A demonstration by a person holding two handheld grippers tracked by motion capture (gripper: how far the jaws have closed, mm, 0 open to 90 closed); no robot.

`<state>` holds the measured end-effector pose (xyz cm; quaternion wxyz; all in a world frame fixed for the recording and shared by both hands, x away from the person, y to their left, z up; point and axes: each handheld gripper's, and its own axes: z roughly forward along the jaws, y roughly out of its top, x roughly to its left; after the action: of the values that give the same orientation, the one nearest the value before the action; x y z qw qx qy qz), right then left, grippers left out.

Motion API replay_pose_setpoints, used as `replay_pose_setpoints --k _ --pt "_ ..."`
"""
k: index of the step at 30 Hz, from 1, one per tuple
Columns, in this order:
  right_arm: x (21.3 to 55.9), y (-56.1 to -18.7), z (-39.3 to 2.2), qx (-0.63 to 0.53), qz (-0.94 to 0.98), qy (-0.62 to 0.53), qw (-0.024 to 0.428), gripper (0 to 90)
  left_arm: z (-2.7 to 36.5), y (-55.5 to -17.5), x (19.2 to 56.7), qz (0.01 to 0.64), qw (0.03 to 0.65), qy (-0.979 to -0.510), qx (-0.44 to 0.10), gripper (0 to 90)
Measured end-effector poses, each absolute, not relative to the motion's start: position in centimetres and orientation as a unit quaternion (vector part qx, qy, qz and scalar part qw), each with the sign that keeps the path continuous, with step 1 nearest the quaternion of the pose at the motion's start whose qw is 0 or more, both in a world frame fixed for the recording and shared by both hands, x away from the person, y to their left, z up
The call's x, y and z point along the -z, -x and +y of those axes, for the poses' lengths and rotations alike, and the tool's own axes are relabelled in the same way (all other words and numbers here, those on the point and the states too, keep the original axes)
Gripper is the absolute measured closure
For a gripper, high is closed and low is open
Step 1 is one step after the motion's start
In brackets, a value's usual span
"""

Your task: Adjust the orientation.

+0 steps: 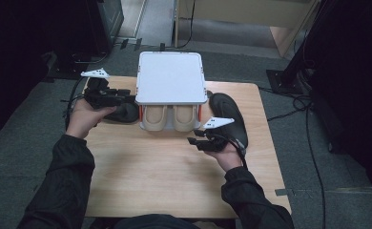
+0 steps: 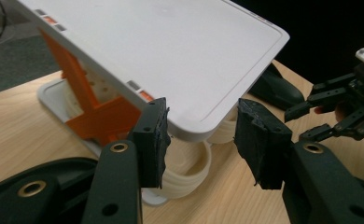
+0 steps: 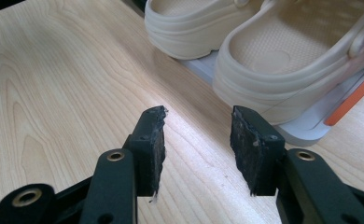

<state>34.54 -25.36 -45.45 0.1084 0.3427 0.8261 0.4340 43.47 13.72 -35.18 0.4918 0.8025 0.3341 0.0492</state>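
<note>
Beside the shoe rack point(image 1: 170, 78), both tools point(image 1: 127, 97) seemingly agape.

- A light wooden table point(image 1: 165, 176) stands on grey carpet floor point(image 1: 12, 157).
- Black cables point(image 1: 313, 157) trail across the carpet off the table's right edge.
- Beyond the far edge stands pale wooden furniture point(image 1: 251, 14); both sides lie dark.

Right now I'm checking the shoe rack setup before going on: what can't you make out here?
- Cream clogs: toes hidden under the white top shelf, high view.
- Black shoes: dark, no detail; the left one sits behind the left gripper.
- Rack base: cut off by the edge, right gripper view.
</note>
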Motion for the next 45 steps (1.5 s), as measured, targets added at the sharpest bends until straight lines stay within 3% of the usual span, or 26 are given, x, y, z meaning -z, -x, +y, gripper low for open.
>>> replay_pose_setpoints --k 10,19,37,45 --pt "45.2 -35.1 -25.6 -0.444 0.822 -0.341 0.106 56.1 17.3 -43.1 36.4 0.369 0.484 -0.791 -0.067 54.8" --pt "45.8 -35.8 -24.7 -0.432 0.833 -0.334 0.092 56.2 19.6 -44.2 39.9 0.391 0.463 -0.793 -0.07 53.0" --pt "46.1 -35.8 -24.5 -0.422 0.839 -0.332 0.085 56.2 22.6 -47.2 46.1 0.407 0.406 -0.814 -0.083 45.7" --pt "46.3 -35.4 -24.8 -0.418 0.839 -0.338 0.087 56.2 23.1 -48.2 47.7 0.409 0.424 -0.804 -0.075 42.9"
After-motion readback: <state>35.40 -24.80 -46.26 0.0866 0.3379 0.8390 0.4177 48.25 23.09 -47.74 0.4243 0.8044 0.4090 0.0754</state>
